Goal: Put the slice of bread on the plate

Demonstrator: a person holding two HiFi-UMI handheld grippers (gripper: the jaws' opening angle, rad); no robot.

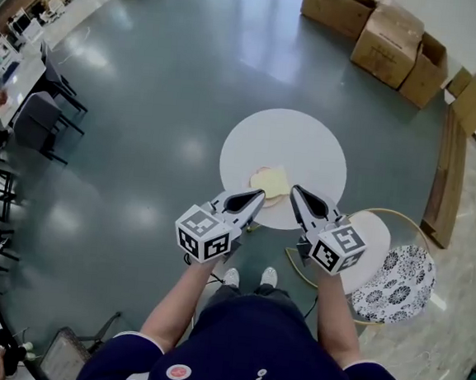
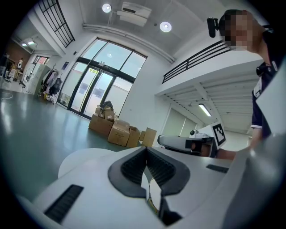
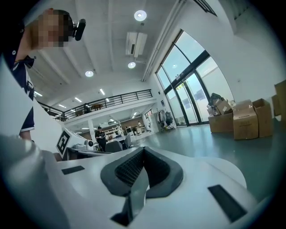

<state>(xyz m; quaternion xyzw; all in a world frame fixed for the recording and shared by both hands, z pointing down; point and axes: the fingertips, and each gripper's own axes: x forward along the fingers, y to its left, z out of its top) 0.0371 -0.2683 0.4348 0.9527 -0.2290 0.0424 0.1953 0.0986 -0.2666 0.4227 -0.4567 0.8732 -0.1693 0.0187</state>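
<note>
A pale yellow slice of bread (image 1: pixel 270 180) lies on a small plate (image 1: pixel 273 202) at the near edge of the round white table (image 1: pixel 308 146). Both grippers hang above that near edge, pointing forward, with the bread between and just beyond their tips. My left gripper (image 1: pixel 259 194) is shut, its dark pads (image 2: pixel 134 167) meeting at the tip with nothing between them. My right gripper (image 1: pixel 295 188) is shut and empty as well, its pads (image 3: pixel 158 170) closed together. In the gripper views both point almost level into the room, so neither shows the bread.
Cardboard boxes (image 1: pixel 388 37) are stacked at the far right on the grey floor. A chair with a patterned cushion (image 1: pixel 395 282) stands right of the table, and a wooden bench (image 1: pixel 448 178) beyond it. Desks and dark chairs (image 1: pixel 38 114) line the left.
</note>
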